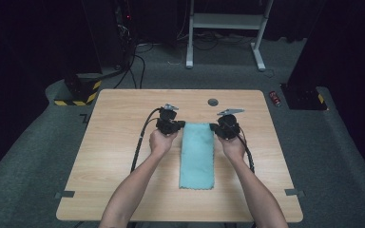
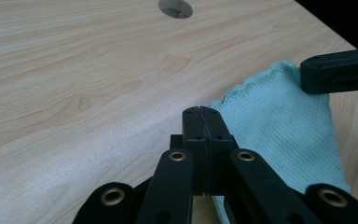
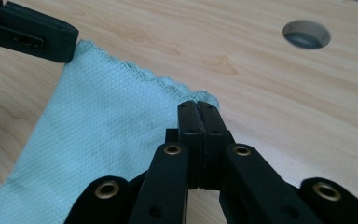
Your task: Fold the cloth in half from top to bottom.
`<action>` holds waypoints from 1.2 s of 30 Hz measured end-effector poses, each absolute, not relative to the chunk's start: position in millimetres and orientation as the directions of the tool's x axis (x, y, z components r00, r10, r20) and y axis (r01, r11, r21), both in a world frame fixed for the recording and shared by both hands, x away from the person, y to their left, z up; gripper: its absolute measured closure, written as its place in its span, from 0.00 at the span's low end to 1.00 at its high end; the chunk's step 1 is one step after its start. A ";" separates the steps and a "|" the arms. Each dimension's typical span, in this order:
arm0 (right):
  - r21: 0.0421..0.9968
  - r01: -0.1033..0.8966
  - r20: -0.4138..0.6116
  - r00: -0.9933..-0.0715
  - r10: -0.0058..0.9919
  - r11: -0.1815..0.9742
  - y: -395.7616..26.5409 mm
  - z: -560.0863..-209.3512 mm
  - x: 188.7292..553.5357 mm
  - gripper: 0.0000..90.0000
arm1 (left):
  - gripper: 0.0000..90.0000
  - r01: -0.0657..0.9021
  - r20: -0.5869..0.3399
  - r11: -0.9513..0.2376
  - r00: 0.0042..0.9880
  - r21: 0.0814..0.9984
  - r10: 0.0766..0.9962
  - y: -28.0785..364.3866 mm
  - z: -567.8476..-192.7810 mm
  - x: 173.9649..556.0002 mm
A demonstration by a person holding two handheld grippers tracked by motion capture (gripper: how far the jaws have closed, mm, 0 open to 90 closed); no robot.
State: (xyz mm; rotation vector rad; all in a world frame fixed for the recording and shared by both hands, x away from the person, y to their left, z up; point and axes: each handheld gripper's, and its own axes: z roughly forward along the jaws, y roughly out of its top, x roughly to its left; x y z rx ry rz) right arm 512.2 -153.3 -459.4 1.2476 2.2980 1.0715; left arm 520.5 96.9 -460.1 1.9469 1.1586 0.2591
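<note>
I have both grippers down at the far end of the light-teal cloth (image 1: pixel 197 154), which lies flat as a long folded strip near the middle of the wooden table (image 1: pixel 123 156), its length running away from me. My left gripper (image 1: pixel 182 125) sits at the cloth's far left corner with its jaws pressed fully together — in the left gripper view (image 2: pixel 200 113) the tips meet right at the scalloped edge of the fabric, and I cannot tell for certain whether a fold of it is pinched between them. My right gripper (image 1: pixel 212 127) mirrors it at the far right corner, jaws likewise closed tight; in the right gripper view (image 3: pixel 198 106) the tips rest on the corner of the cloth (image 3: pixel 107 135), though a firm pinch is not clear there either. Each gripper's camera catches the other's black jaw at the opposite corner. Just beyond the cloth is the round cable hole (image 1: pixel 213 102) in the tabletop — well apart from both grippers.
</note>
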 end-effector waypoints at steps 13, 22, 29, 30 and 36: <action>0.755 0.574 0.082 -0.561 0.824 0.316 -157.2 -444.4 519.7 1.00 | 1.00 0.615 -0.222 -0.222 0.561 0.757 0.798 96.5 -439.1 534.2; 0.760 0.559 0.066 -0.574 0.816 0.332 -157.6 -442.8 509.9 1.00 | 1.00 0.599 -0.225 -0.229 0.587 0.768 0.778 97.2 -440.3 520.5; 0.760 0.559 0.085 -0.589 0.804 0.330 -161.8 -454.3 500.2 1.00 | 1.00 0.602 -0.250 -0.236 0.611 0.763 0.751 100.9 -446.7 511.3; 0.760 0.563 0.095 -0.589 0.802 0.323 -162.2 -456.7 498.9 1.00 | 1.00 0.603 -0.248 -0.242 0.614 0.760 0.750 101.5 -448.2 510.3; 0.755 0.569 0.110 -0.599 0.793 0.325 -162.1 -467.7 490.8 1.00 | 1.00 0.610 -0.235 -0.261 0.612 0.748 0.756 102.9 -455.5 498.0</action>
